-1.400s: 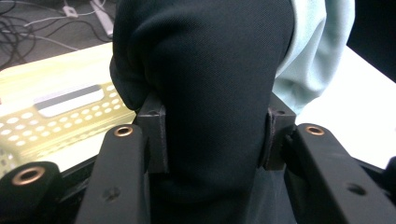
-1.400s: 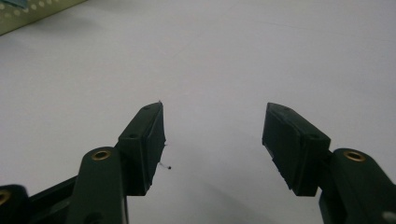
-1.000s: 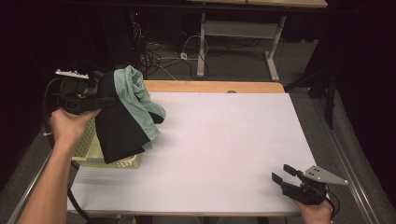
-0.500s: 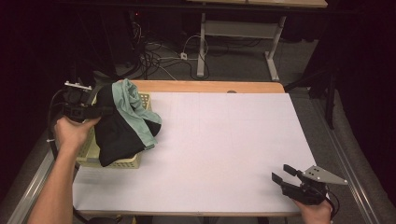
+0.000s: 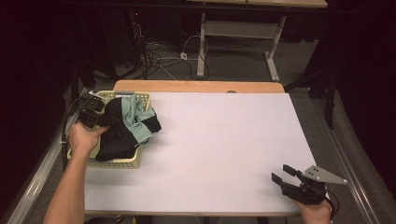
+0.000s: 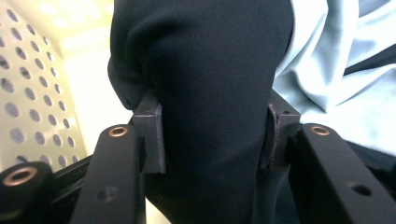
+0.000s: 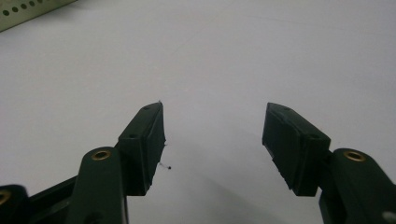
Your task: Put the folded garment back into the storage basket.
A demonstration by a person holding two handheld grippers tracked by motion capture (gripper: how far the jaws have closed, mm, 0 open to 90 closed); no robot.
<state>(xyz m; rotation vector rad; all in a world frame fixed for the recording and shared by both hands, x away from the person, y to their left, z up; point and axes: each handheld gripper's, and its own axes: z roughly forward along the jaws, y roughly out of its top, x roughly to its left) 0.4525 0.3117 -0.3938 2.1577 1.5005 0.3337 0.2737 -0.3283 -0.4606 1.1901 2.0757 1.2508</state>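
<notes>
While resting empty and parted at the near right edge of the white bench (image 5: pixel 224 144), right tongs (image 5: pixel 284 174); farther left, left tongs (image 6: pixel 212 140), just loosening, clasp black folded cloth (image 6: pixel 205 70) over perforated yellow plastic basket (image 5: pixel 119 162), beside mint-green cloth (image 5: pixel 135 122).

Bare forearms, no sleeves in sight, lead to 2 handheld black grippers. The left gripper (image 5: pixel 95 119) trails a dark cable and shows brass-coloured rivets on its 2 matte arms, each ending in a square rubbery pad (image 6: pixel 154 140). The right gripper (image 5: pixel 284 175) carries a grey 3-cornered plate dotted with small holes, and brass-ringed pivots.
</notes>
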